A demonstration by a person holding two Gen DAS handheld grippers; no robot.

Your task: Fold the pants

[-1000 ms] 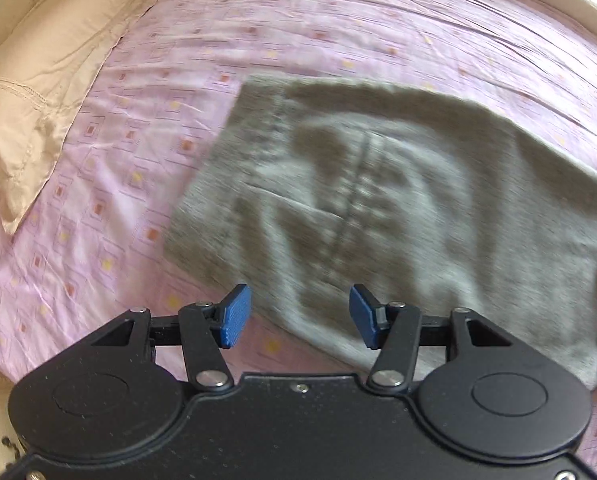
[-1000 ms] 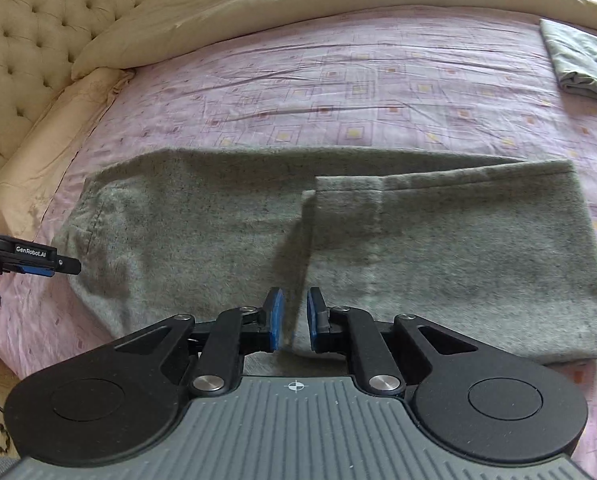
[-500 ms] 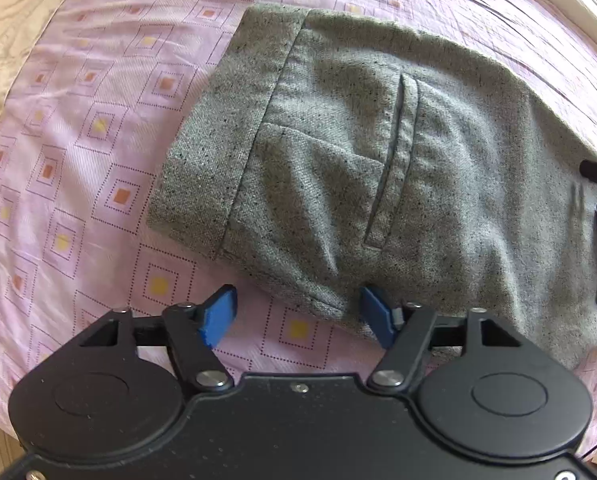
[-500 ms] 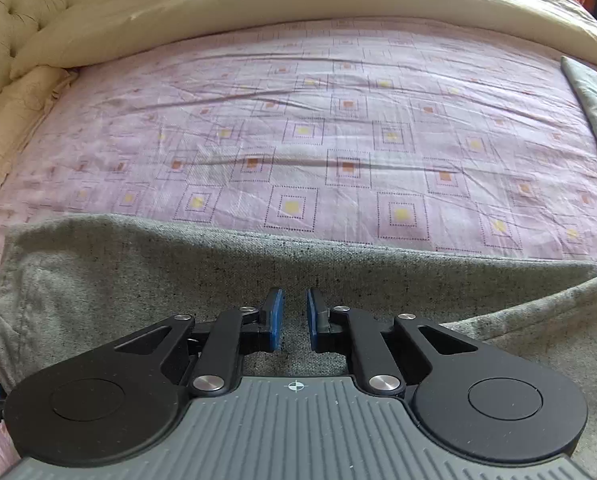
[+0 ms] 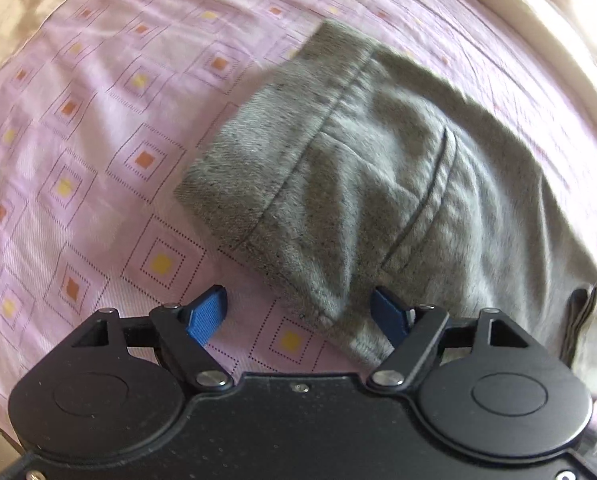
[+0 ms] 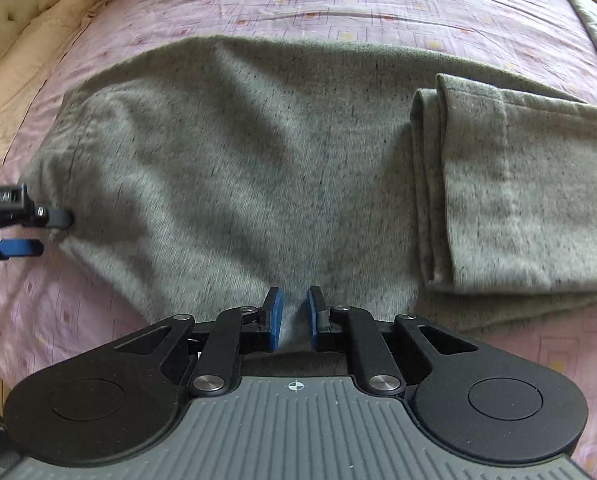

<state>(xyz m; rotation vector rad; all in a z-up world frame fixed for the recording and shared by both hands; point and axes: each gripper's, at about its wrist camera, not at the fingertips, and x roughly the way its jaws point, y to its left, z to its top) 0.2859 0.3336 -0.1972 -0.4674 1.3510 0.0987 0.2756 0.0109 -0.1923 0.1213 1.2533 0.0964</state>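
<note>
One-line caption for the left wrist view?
Open left gripper straddling the waistband corner of grey pants on a pink patterned bedsheet.

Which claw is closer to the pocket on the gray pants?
Left. The left claw is open at the waistband corner, with the pocket just ahead of it. The right claw sits at the pants' near edge, mid-leg, farther from that end.

Grey pants (image 6: 258, 152), right claw (image 6: 294, 316) seemingly pinching edge
</note>
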